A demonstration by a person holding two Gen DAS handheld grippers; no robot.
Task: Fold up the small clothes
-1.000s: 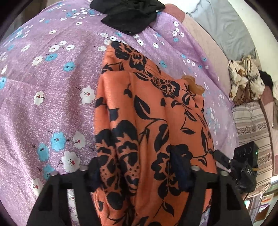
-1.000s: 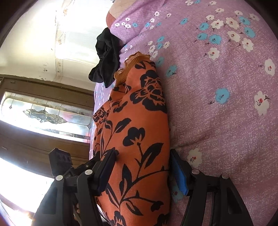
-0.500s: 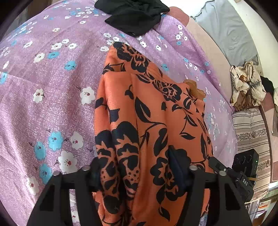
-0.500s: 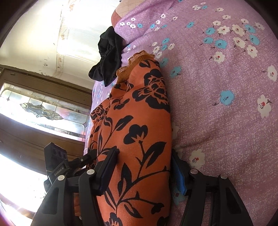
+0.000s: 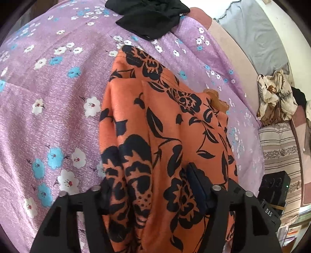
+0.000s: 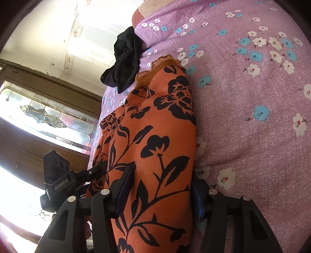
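Both grippers pinching the orange garment over the bed.

My left gripper (image 5: 153, 186) and right gripper (image 6: 163, 186) are closed on the garment (image 5: 165, 124); a thin bite, I think, could slip and undo the fold onto the sheet (image 5: 48, 87), beside the black cloth (image 5: 151, 17).

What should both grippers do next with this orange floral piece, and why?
Probably carry the held edge forward toward the far end and lay it down. Both the left gripper and the right gripper are clamped on the orange floral garment, which drapes over the purple bedsheet, short of the black clothes.
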